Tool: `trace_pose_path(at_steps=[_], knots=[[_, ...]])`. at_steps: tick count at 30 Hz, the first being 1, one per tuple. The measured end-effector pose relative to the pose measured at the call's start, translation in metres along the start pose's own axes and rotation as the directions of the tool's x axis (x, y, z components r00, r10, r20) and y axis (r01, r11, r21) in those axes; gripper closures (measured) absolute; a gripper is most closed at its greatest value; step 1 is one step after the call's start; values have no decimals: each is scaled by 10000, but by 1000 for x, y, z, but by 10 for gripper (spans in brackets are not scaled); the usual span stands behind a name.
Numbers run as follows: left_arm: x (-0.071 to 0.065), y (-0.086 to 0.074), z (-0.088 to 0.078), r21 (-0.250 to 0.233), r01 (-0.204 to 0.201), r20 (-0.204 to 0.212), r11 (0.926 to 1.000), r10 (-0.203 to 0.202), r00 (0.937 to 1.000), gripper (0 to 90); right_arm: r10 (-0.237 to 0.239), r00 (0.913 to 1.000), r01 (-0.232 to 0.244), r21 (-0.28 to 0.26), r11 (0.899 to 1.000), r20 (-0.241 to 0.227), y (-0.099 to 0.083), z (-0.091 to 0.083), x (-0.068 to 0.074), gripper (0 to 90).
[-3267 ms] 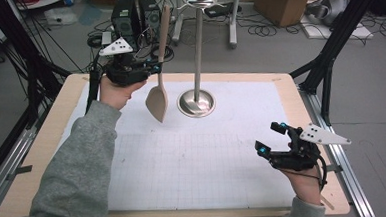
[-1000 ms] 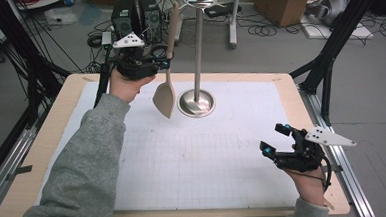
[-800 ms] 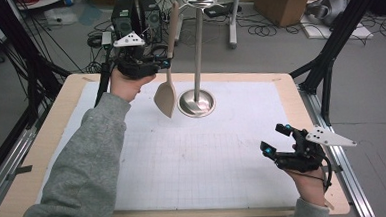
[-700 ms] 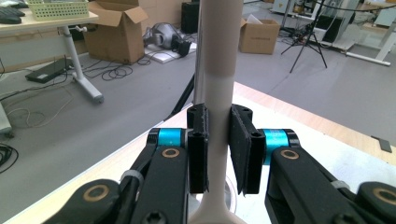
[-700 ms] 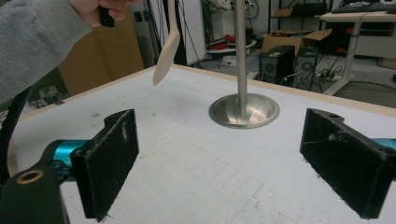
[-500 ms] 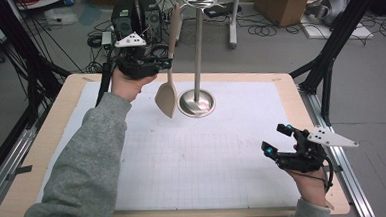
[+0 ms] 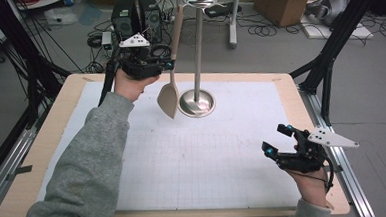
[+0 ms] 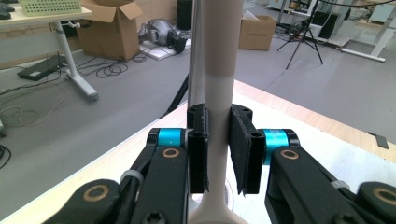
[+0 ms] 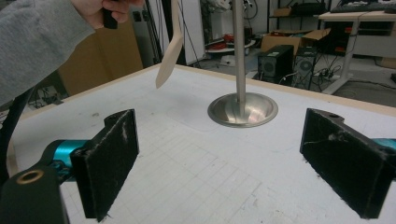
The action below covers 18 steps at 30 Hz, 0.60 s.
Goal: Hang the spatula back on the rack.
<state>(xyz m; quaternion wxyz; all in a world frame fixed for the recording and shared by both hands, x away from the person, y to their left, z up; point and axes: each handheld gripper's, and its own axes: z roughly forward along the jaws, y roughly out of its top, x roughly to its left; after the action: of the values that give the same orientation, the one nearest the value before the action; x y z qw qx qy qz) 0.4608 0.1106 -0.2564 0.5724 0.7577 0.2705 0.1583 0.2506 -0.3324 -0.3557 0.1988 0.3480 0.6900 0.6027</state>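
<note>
Up at the table's far side, the left gripper (image 7: 166, 66) pinches the spatula (image 7: 169, 97) by its handle, blade hanging above the mat (image 7: 208, 152) just beside the metal stand (image 7: 196, 102), while the right gripper (image 7: 275, 141) rests near the front edge, jaws spread and empty.

The far middle of the table (image 7: 58, 145) is taken up by a metal stand (image 7: 196, 102), its round base on the white gridded mat (image 7: 194, 163) and its pole rising well above it. Just beside the pole, a wooden spatula (image 7: 169, 98) is held upright in the air by the left gripper (image 7: 166, 66), so only a narrow gap is left between them. The right gripper (image 7: 275, 145) is found near the right edge. Between these, the mat's middle and near-left parts are left open for passage.
</note>
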Motion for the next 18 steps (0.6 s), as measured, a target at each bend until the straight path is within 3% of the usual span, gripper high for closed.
trace_pose_path(at_steps=[18], knots=[[-1,0,8,44,-26,-54,10000,26,10000,774,57,10000,-57,-34,10000,73,0,-2,1,106]])
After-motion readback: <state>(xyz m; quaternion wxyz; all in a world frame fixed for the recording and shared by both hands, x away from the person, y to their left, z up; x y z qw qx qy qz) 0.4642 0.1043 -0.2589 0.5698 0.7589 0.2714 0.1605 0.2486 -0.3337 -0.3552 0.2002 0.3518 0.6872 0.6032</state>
